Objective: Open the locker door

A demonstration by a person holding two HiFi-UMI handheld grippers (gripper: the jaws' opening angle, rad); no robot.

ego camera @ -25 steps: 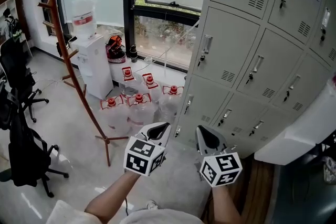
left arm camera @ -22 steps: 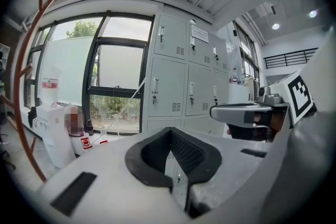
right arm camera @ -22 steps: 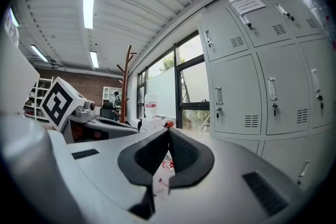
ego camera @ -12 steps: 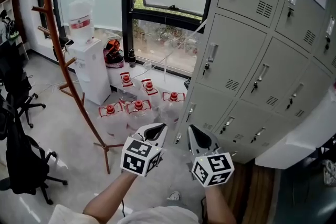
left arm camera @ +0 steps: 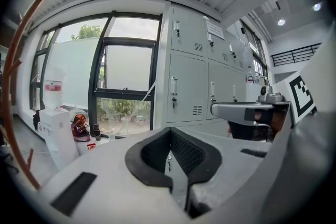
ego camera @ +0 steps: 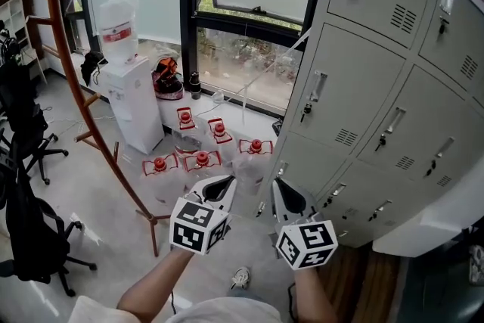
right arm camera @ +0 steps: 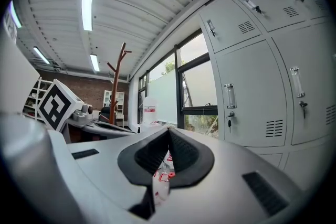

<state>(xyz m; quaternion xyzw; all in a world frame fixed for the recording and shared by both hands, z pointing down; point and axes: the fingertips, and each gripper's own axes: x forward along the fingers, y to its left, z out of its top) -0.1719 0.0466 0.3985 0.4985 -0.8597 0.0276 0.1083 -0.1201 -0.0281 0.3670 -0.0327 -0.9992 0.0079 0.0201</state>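
Person stepped in closer: locker door (ego camera: 355, 79) now sits above and ahead of right gripper (ego camera: 280, 191). It and left gripper (ego camera: 225, 184) both clenched, empty. Handle (ego camera: 315, 91) untouched, still approach phase.

I see the lockers (ego camera: 355, 87) in matt grey painted metal, their handles (ego camera: 320, 81) shinier, like chrome. The coat stand (ego camera: 76, 87) looks like varnished reddish wood. The water jugs (ego camera: 203, 170) are clear plastic with red caps (ego camera: 202, 156). The pale floor (ego camera: 83, 193) is smooth and faintly glossy.
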